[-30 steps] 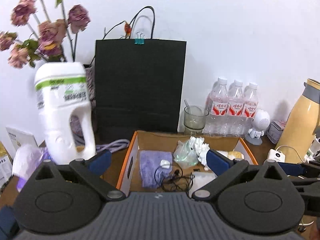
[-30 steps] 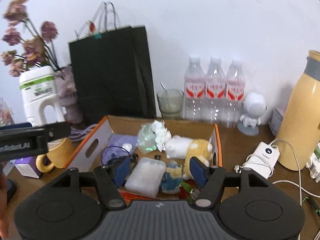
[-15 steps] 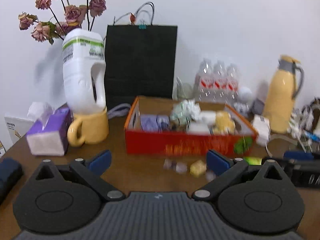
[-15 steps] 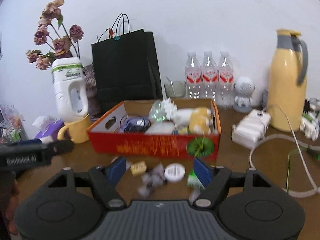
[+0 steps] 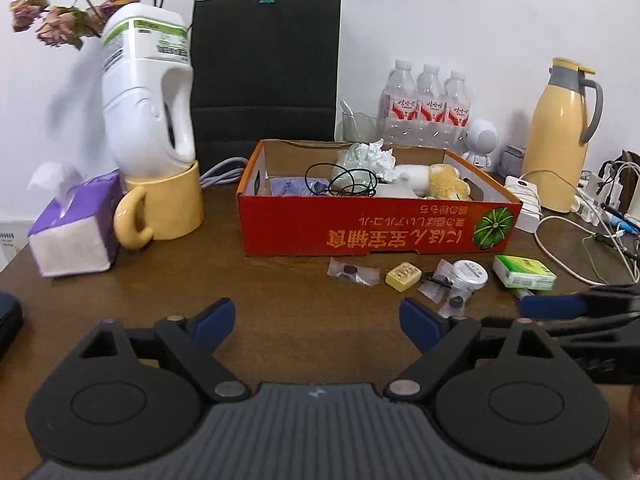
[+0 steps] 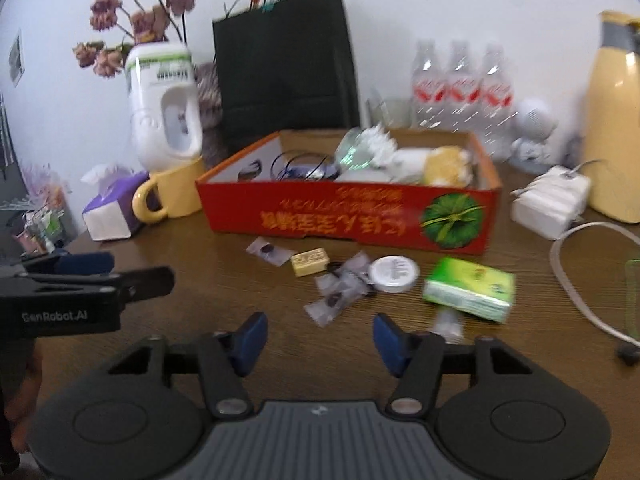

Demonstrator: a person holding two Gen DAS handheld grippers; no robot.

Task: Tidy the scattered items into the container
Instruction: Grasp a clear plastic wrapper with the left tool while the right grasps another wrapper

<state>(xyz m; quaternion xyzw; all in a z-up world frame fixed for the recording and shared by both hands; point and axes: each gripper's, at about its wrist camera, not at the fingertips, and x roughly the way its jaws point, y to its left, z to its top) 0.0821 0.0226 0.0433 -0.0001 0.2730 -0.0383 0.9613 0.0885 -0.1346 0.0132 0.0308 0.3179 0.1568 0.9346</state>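
Observation:
A red cardboard box (image 5: 376,228) (image 6: 348,216) stands mid-table, holding a plush toy, crumpled paper, a cable and a purple cloth. In front of it lie small clear packets (image 5: 353,272) (image 6: 267,251), a yellow block (image 5: 403,276) (image 6: 310,262), a round white tin (image 5: 469,274) (image 6: 394,274) and a green tissue pack (image 5: 524,278) (image 6: 470,292). My left gripper (image 5: 316,326) is open and empty above the table, short of the items. My right gripper (image 6: 318,336) is open and empty, just short of the packets.
A yellow mug (image 5: 164,210) holding a white jug, a purple tissue box (image 5: 76,232), a black paper bag (image 5: 264,72), water bottles (image 5: 426,108), a yellow thermos (image 5: 560,136) and white chargers with cables (image 6: 552,200) surround the box.
Both grippers have pulled back from over the box toward the table's near side. The scattered items in front of the box have come into view. Both stay open.

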